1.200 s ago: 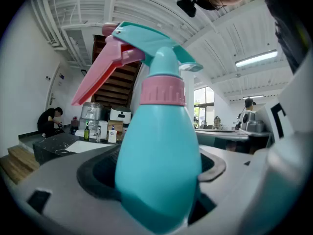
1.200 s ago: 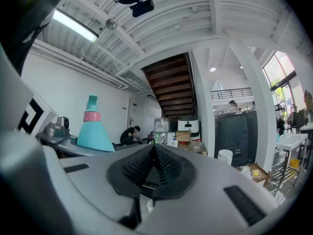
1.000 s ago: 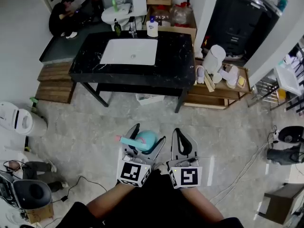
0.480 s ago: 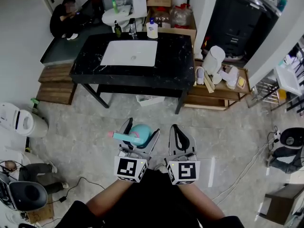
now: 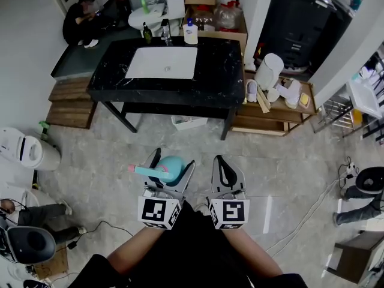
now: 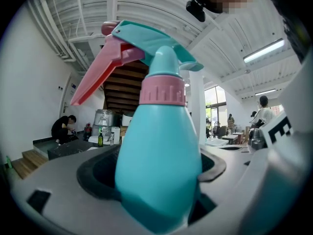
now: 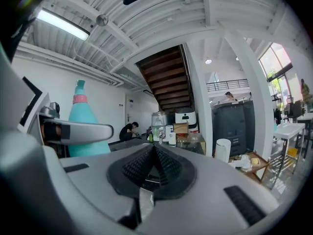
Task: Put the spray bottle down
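Observation:
A teal spray bottle [image 5: 171, 168] with a pink collar and pink trigger is held upright in my left gripper [image 5: 170, 164], whose jaws are shut on its body. It fills the left gripper view, the spray bottle [image 6: 159, 151] standing between the grey jaws. My right gripper [image 5: 224, 168] is beside it on the right, shut with nothing in it; in the right gripper view its ridged pads [image 7: 154, 168] meet and the spray bottle [image 7: 85, 126] shows at the left. Both grippers hang over the floor, well short of the black countertop [image 5: 222, 71] with its white sink [image 5: 162, 63].
Bottles [image 5: 191, 33] stand at the counter's back edge. A wooden shelf unit [image 5: 276, 110] with white items stands right of the counter. A person [image 5: 81, 20] crouches at the far left. A white bin [image 5: 27, 152] and cables lie on the floor at the left.
Both grippers have shifted slightly left and nearer to me in the head view, the spray bottle moving with the left one. The counter sits a little farther away.

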